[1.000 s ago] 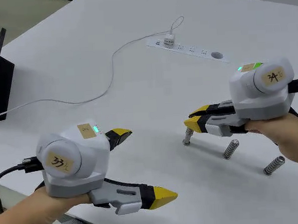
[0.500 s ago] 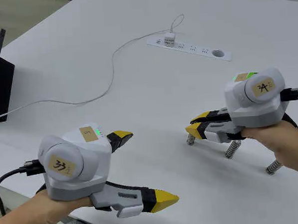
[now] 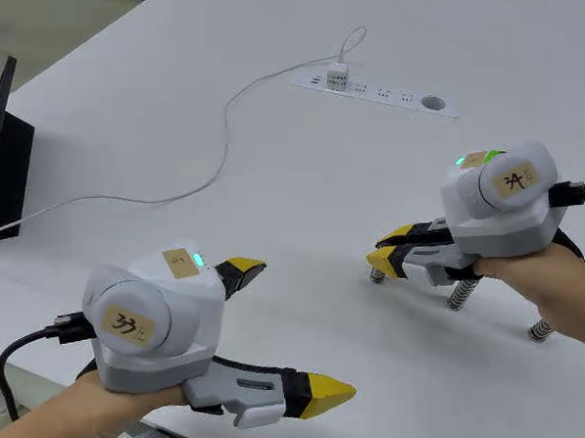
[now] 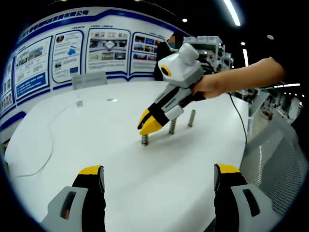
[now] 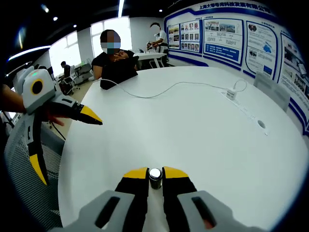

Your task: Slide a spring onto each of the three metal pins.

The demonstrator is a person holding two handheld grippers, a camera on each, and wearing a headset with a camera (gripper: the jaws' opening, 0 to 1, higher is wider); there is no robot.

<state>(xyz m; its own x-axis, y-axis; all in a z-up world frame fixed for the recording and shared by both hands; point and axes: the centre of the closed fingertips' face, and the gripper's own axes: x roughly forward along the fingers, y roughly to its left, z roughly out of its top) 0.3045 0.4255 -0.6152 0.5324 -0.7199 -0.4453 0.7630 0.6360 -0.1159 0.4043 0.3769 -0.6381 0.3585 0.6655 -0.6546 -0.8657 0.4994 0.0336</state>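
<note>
1. White round workbench [image 3: 300, 179], poster-lined hall behind.
2. Lowered over the last second: right yellow-tipped gripper [image 3: 383, 256], now pinched on the top of the end upright metal pin [image 5: 155, 174].
3. Held apart and empty: left yellow-tipped gripper [image 3: 288, 329], well clear.
4. Visible on all three pins: coiled steel springs [image 3: 460, 294]. Probably seating the last one.

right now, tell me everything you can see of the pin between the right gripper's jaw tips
The pin is a short metal post with a flat, round, shiny top, standing upright on the white table. The right gripper has its yellow jaw tips close on either side of the top and seems to pinch it. In the left gripper view, a coiled metal spring sits around the pin's lower part, down at the tabletop. Its foot is too small to make out.
</note>
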